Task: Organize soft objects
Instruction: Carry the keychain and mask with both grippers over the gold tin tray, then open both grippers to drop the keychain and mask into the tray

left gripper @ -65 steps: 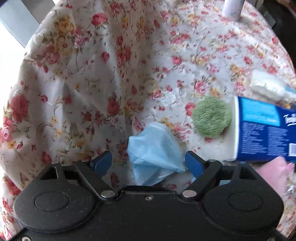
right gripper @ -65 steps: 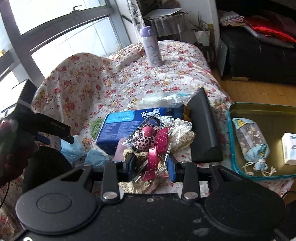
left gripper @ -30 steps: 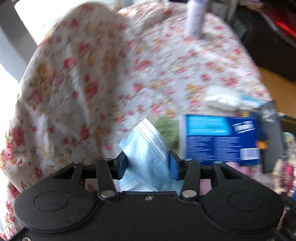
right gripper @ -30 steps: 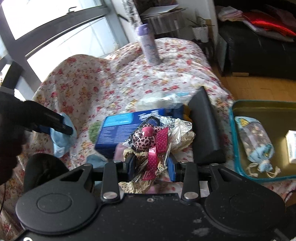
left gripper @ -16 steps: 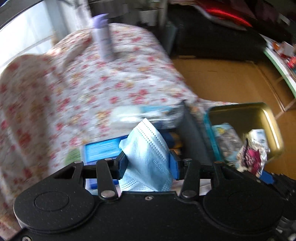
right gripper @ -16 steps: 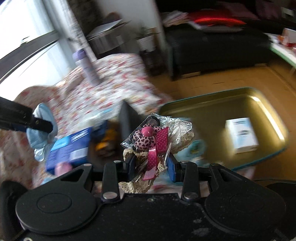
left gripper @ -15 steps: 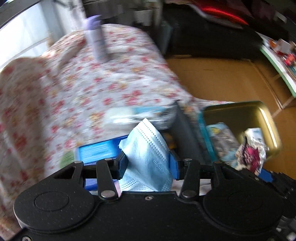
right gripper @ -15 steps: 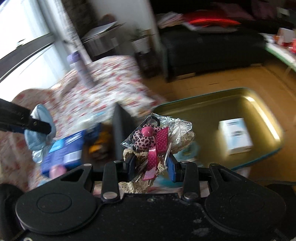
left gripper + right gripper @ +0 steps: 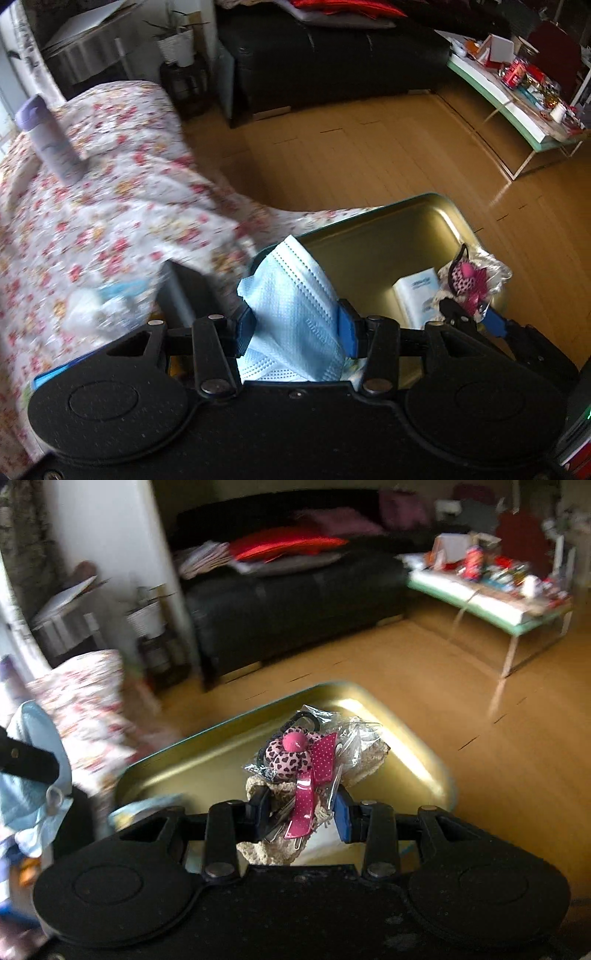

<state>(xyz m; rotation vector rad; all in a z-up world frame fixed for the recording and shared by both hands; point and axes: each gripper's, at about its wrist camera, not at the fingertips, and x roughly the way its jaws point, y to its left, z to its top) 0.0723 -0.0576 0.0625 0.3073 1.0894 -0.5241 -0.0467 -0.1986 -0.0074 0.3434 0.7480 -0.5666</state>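
My left gripper is shut on a light blue face mask and holds it above the near left corner of a gold tin tray with a teal rim. My right gripper is shut on a clear bag of pink hair accessories with a beige knitted piece, held over the tray. The bag also shows in the left wrist view, over the tray's right side. A white box lies in the tray.
A flower-print cloth covers the surface at left, with a purple bottle standing on it. A black wedge-shaped object lies beside the tray. Wooden floor, a black sofa and a cluttered low table lie beyond.
Both grippers have swung right from the flowered cloth to over the gold tray. The left closed on the mask and lifted it; the right kept hold of the hair accessory bag.
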